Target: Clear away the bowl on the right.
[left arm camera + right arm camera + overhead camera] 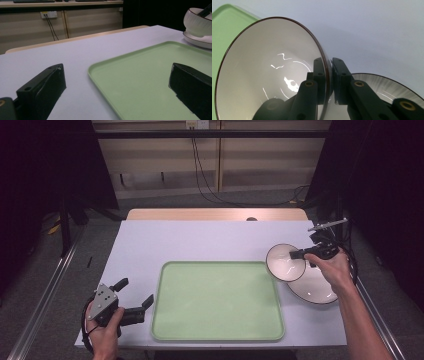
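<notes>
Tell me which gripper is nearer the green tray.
Left. The left gripper sits open just off the green tray, beside its left edge; the right gripper is past its far right corner, clamping a bowl.

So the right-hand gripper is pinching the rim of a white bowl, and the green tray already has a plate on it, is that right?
Not quite. The right gripper does pinch the white bowl by its rim, but the green tray holds nothing. The plate lies on the table beside the tray, as the high view shows.

Both arms are bare; each black claw (pixel 134 294) (pixel 300 254) has screw holes, brass fittings showing on the right.
</notes>
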